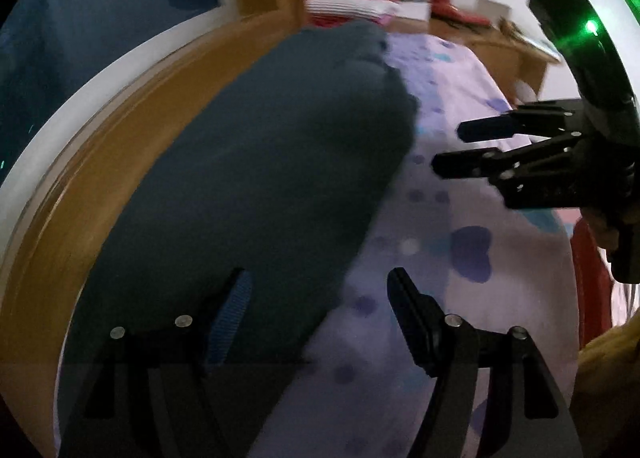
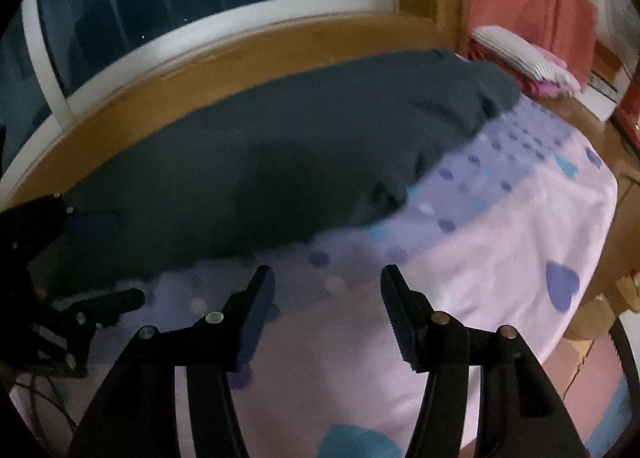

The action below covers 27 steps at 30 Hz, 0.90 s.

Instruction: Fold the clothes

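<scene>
**Two open grippers, one dark cloth**

Two views show the bed. In the left wrist view, the left gripper [image 1: 316, 298] has its fingers spread, holding nothing. The dark cloth [image 1: 260, 162] fills the middle and left of the frame, lying on the purple sheet [image 1: 460, 266]. The right gripper [image 1: 448, 148] is at the right edge.

In the right wrist view, the right gripper [image 2: 328, 298] is also spread and empty. The cloth lies across the upper middle. It looks bunched at its upper right, so a fold could come out crooked.

A dark blue garment [image 2: 256, 162] lies spread on the bed's lilac heart-and-dot printed sheet [image 2: 500, 226], along its window-side edge.
</scene>
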Motion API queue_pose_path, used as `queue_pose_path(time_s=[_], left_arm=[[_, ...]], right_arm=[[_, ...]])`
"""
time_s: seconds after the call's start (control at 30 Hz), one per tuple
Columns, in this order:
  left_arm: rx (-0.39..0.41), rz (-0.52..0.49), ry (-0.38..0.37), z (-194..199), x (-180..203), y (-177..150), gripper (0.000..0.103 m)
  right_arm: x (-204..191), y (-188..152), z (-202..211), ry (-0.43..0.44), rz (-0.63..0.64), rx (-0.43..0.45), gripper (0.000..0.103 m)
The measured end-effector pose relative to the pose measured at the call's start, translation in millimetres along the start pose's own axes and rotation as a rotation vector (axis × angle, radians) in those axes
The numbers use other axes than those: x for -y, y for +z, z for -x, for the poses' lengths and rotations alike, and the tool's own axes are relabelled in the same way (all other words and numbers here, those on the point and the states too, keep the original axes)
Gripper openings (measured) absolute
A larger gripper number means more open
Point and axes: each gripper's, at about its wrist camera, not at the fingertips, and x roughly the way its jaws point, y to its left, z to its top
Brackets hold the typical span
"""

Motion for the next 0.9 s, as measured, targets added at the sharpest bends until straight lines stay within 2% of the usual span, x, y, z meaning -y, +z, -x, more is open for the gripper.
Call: queue_pose_path(time_s=[0.17,0.27,0.4,0.67,0.9], left_arm=[[-0.005,-0.078,0.016,-4.5,15.4,14.9,0.072],[0.005,-0.087,0.037,-6.4,15.4,22.5,0.072],[0.032,-0.073,0.062,-8.3,13.5,32.8,0.072],[0.091,0.114,0.106,-18.0,-23.3,60.0,0.072],[0.115,0.275,0.094,-20.5,-62.1,68.1,0.072]], right_arm=[[-0.8,7.8,-18.1,-0.02,0.003,0.016,0.056],[2.1,21.6,-30.1,-0.01,-0.02,0.033,0.056],[5.7,39.5,-22.8,0.026,-0.061,0.096,0.056],[4.2,55.1,-20.5,0.057,-0.059,0.139,0.056],[10.0,29.2,-16.7,0.045,-0.108,0.1,0.056]])
